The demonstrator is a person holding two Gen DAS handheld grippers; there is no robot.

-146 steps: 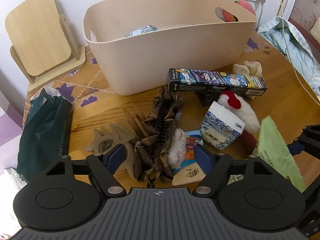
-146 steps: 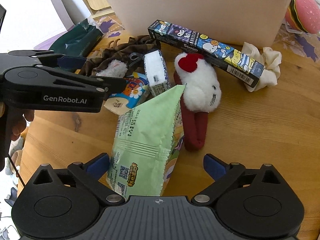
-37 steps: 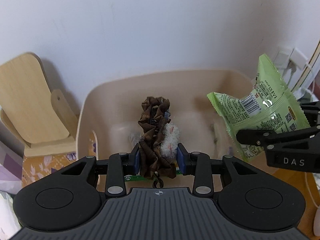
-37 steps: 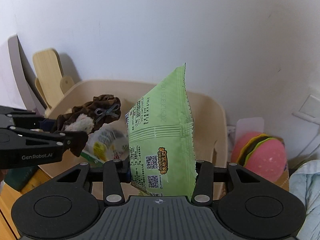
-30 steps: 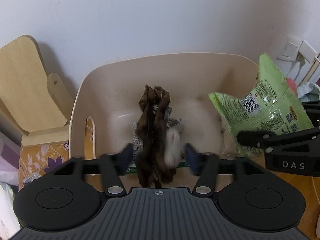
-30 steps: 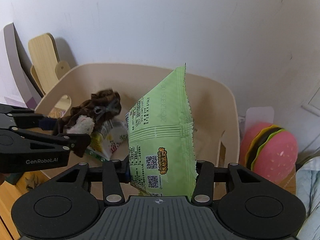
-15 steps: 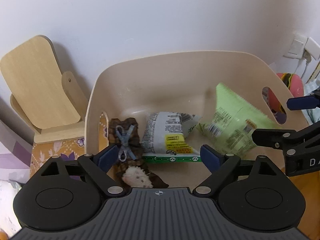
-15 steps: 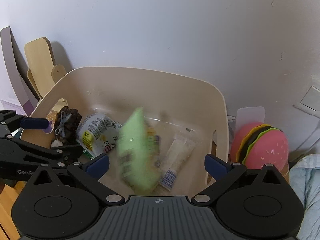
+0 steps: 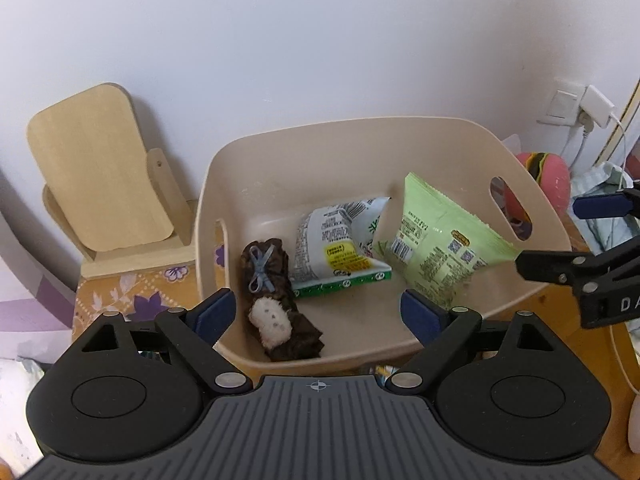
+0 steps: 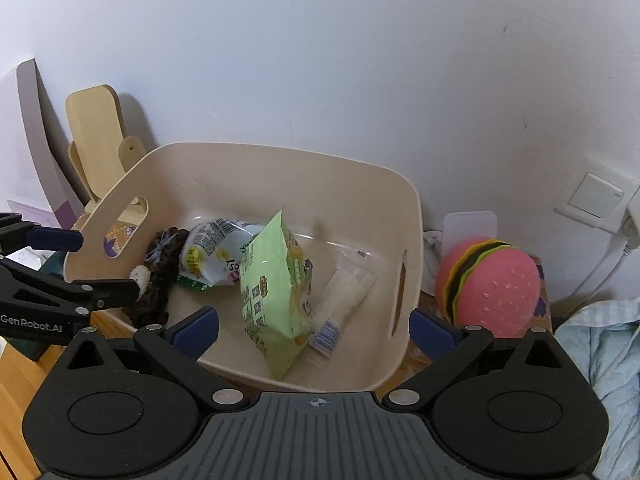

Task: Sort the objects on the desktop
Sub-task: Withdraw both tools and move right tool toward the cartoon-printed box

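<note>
The beige bin point(image 9: 448, 136) holds the green snack bag point(image 9: 436, 256), a white packet point(image 9: 336, 248) and the brown scrunchie point(image 9: 276, 300). Above its near rim, the left gripper point(image 9: 318, 316) and right gripper point(image 10: 314, 332) hang with fingers spread wide, gripping nothing.

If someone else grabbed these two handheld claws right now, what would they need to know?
Left gripper: open, empty, above the beige bin.
Right gripper: open, empty, also above the bin.
In the bin: brown hair clip, green snack bag, white-and-green snack packet, small white tube.
Done: those four items are binned.
Left: the desk in front of the bin is out of view here, so check it for remaining items. The burger toy sits outside, beside the bin.
</note>
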